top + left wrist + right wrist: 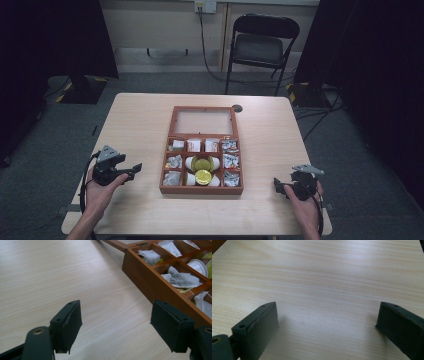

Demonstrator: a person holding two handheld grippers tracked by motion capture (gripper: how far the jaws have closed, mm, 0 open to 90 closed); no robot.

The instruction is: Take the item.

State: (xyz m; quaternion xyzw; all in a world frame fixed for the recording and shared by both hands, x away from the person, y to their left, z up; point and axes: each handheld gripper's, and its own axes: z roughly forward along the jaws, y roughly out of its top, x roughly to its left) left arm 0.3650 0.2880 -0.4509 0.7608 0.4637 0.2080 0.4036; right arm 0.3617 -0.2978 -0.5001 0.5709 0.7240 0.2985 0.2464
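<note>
High view showed us the left gripper (134, 169) near the left edge of the table (140, 120), released, with nothing between its jaws. We saw the right gripper (276, 186) near the right edge, also released and holding nothing. Between them, a bit farther off, sat the wooden box (201, 190) with its lid lying flat behind it. It held tea bags (174, 162) and two yellow-topped cups (202, 170). Far away stood a chair (260, 45).

No readable text, labels or numbers; sachets (211, 145) in wooden box (200, 190) too small to read.
</note>
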